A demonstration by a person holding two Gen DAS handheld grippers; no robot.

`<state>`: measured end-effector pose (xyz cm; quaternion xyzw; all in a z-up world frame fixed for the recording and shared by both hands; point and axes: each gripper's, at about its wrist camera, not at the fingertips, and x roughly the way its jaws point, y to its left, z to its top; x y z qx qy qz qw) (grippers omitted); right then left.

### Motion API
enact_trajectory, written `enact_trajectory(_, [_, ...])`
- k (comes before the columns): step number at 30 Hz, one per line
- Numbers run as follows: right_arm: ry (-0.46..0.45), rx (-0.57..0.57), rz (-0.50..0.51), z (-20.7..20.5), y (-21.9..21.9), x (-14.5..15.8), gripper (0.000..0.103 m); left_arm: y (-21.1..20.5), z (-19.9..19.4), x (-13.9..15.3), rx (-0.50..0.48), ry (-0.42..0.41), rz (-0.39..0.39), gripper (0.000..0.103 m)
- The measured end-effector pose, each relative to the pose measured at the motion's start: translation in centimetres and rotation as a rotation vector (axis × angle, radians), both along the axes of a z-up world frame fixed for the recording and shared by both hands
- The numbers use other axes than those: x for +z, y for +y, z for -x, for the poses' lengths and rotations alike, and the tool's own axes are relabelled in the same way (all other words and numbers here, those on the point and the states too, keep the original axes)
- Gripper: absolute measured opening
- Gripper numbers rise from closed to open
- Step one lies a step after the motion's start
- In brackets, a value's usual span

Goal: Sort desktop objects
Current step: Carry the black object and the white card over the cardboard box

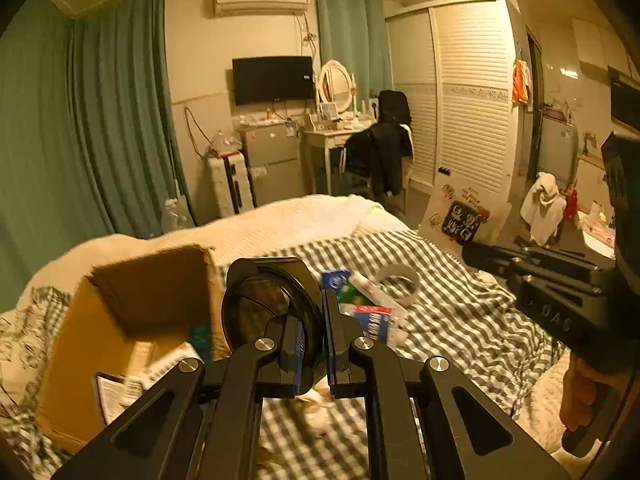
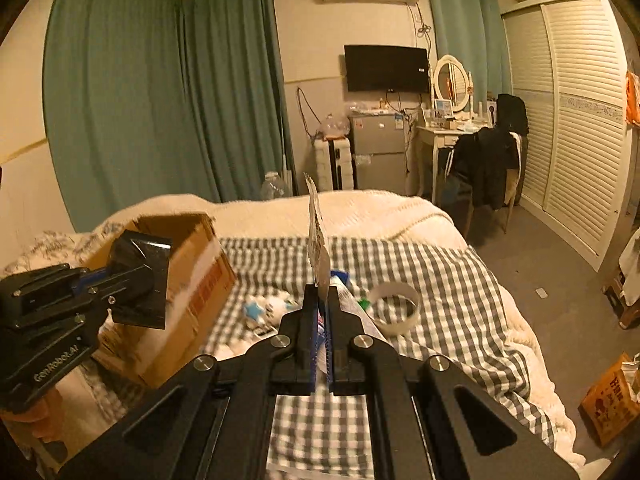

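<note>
My left gripper (image 1: pixel 310 344) is shut on a black round lens-like object (image 1: pixel 272 304) and holds it just right of the open cardboard box (image 1: pixel 132 320); it also shows in the right wrist view (image 2: pixel 140 280). My right gripper (image 2: pixel 320 320) is shut on a thin flat printed packet (image 2: pixel 318 240) standing edge-on above the bed. On the checked bedspread (image 1: pixel 460 312) lie a toothpaste tube (image 1: pixel 372 288), a small blue box (image 1: pixel 335 279), a red-and-blue tube (image 1: pixel 374 320) and a white tape ring (image 2: pixel 394 308). The box holds several packets.
A white blanket (image 2: pixel 380 216) covers the bed's far end. Green curtains, a small fridge (image 2: pixel 378 152), a vanity desk with a chair and a louvred wardrobe (image 2: pixel 580 120) stand behind. A paper bag (image 2: pixel 612 400) sits on the floor at the right.
</note>
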<state>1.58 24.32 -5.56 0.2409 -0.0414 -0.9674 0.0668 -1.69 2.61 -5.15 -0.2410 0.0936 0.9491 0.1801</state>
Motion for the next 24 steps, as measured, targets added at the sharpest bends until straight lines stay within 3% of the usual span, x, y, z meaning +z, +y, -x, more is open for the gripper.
enact_trajectory(10, [0.046,0.09,0.051,0.6,-6.2,3.9,0.002,-7.1,0.2,3.6,0.116,0.096,0.012,0.009])
enact_trajectory(24, [0.032,0.219,0.055,3.2,-15.8,4.4,0.002,-16.1,2.1,3.9,0.279,0.072,-0.022,0.009])
